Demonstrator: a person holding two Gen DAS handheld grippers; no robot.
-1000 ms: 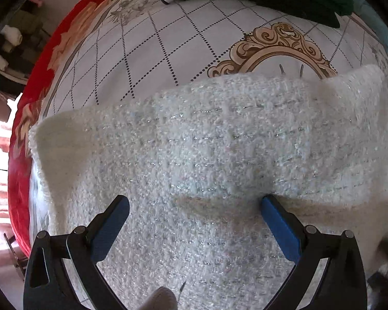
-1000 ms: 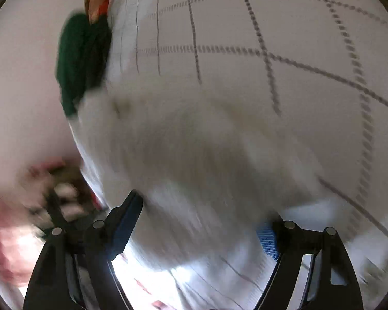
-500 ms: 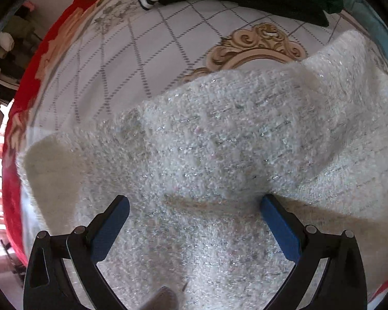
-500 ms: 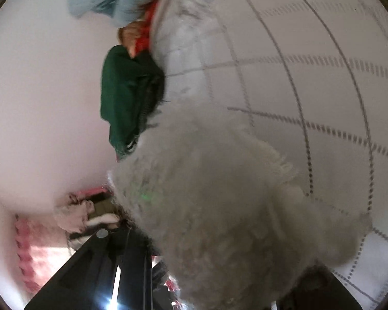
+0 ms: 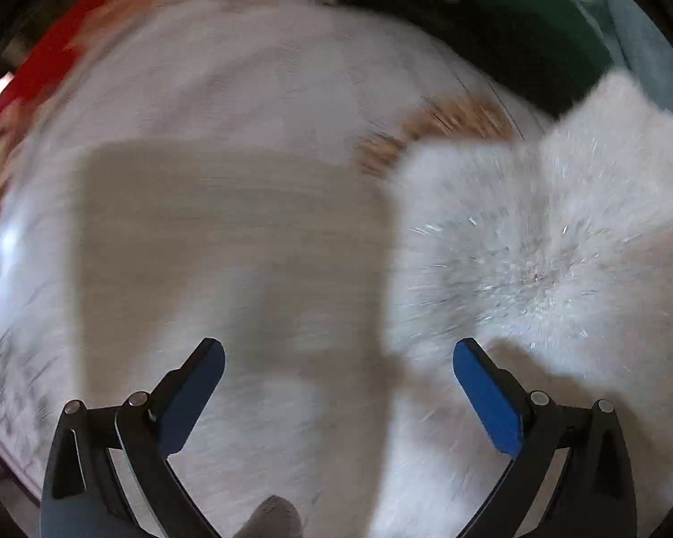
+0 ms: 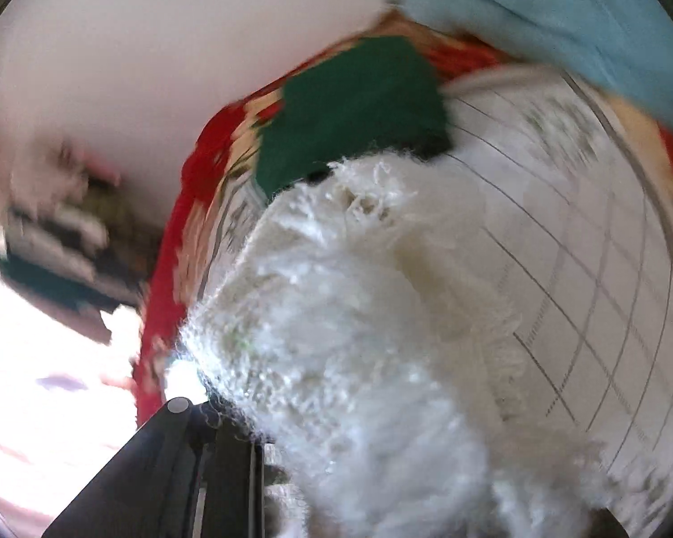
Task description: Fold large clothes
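A fluffy white knitted garment (image 5: 534, 242) with silver threads lies bunched at the right of the blurred left wrist view. My left gripper (image 5: 336, 376) is open and empty over the quilted bedspread (image 5: 229, 233), its right pad beside the garment's edge. In the right wrist view the same garment (image 6: 363, 358) hangs in a thick bundle over my right gripper (image 6: 381, 493); its fingertips are hidden under the fabric and it appears shut on the garment.
A green folded garment (image 6: 354, 103) lies at the far side of the bed and also shows in the left wrist view (image 5: 471, 13). A light blue cloth (image 6: 561, 13) lies behind it. The bedspread's red border (image 6: 175, 278) marks the bed edge.
The white garment has been pulled off from under my left gripper toward the right, baring the bedspread. My right gripper closed on it and lifted it.
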